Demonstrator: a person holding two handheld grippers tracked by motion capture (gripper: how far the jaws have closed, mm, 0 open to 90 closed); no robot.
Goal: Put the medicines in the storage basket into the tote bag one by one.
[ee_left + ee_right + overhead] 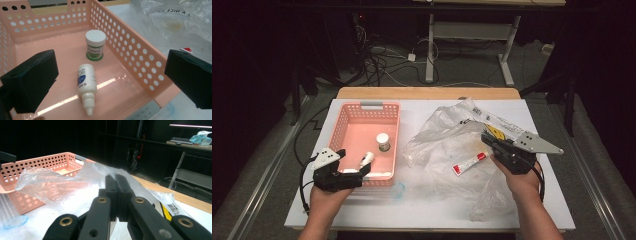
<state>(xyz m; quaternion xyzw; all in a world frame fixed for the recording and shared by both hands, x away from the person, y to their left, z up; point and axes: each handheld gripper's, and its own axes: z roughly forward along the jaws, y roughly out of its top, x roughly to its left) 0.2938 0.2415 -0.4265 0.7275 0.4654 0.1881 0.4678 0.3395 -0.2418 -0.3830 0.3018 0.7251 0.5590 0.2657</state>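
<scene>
1. Altogether, two containers lie inside one pink basket (343, 123): a white dropper bottle (85, 83) on its side near the front wall, and a small white-capped jar (95, 45) with a green label, upright, farther back in the middle.
2. One left gripper (363, 168) hangs over the basket's near end, its two black jaws wide apart with nothing pressed between them; in the left gripper view the dropper bottle lies on the basket floor between and below them, untouched as far as I can tell.
3. One right gripper (486, 138) sits on the other side of the table, its two jaws pressed flat together; whether they pinch the film is not clear.
4. One crumpled clear plastic bag (447, 135) spreads across the white table (412, 210) just right of the basket, reaching under the right gripper.
5. One red-and-white tube (469, 163) lies on or inside the bag, near the right hand.
6. One small bluish scrap (398, 191) rests on the table by the basket's front corner.
</scene>
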